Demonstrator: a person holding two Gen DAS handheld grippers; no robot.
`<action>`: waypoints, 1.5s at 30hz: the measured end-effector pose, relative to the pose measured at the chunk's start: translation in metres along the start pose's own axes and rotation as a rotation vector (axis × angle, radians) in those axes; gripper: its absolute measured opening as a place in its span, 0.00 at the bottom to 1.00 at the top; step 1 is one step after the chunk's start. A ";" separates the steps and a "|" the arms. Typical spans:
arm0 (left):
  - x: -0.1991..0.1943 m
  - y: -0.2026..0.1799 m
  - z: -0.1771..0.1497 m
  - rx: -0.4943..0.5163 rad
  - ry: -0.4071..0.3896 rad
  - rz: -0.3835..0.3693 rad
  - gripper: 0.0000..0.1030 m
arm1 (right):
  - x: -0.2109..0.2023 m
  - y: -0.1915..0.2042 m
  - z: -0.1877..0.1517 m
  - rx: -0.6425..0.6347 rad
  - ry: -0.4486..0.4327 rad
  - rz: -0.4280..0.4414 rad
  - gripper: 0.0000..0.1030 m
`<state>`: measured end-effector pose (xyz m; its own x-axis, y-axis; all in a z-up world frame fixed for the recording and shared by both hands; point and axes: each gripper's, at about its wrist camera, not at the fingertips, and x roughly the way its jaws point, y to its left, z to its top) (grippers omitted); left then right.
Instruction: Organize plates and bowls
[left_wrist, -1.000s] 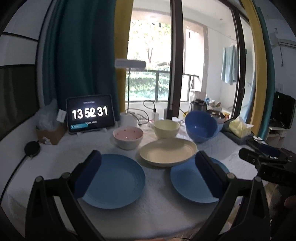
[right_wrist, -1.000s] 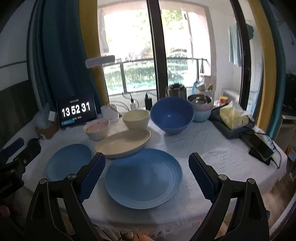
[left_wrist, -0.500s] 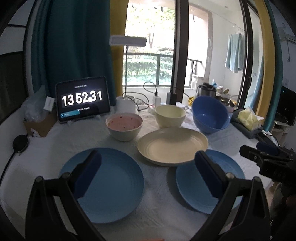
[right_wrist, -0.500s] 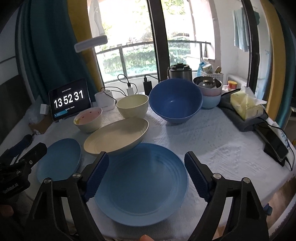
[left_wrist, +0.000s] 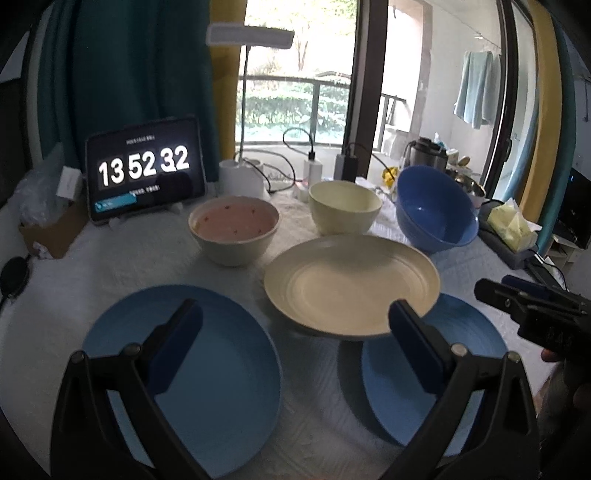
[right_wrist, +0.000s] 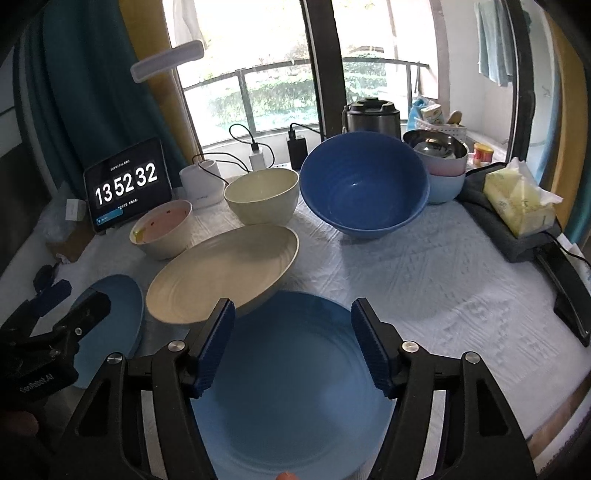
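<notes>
White cloth covers the bench. From the left view, the left hand-held gripper is wide open and empty over a blue plate; the cream plate and 3 bowls sit apart, so nothing looks stacked.

From the right view, the right hand-held gripper is closing, empty, above another blue plate. All sorting is left.

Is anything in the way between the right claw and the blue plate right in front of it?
Nothing visible blocks it. The right gripper hangs above the blue plate, its jaws closing with only air between them. The cream plate overlaps that plate's far left rim, off to the side.
</notes>
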<state>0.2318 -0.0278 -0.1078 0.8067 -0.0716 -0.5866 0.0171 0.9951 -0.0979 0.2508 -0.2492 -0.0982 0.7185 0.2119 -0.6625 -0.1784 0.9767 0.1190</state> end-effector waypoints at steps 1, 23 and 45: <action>0.004 0.000 0.000 -0.005 0.009 -0.004 0.98 | 0.003 -0.001 0.001 0.002 0.006 0.005 0.59; 0.072 -0.008 -0.006 -0.024 0.190 -0.095 0.77 | 0.090 0.001 0.014 0.081 0.182 0.134 0.43; 0.060 -0.016 -0.012 -0.037 0.216 -0.117 0.62 | 0.081 -0.011 -0.001 0.101 0.181 0.129 0.26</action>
<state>0.2730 -0.0487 -0.1514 0.6555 -0.2029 -0.7274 0.0779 0.9763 -0.2021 0.3102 -0.2426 -0.1537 0.5607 0.3343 -0.7575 -0.1857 0.9423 0.2784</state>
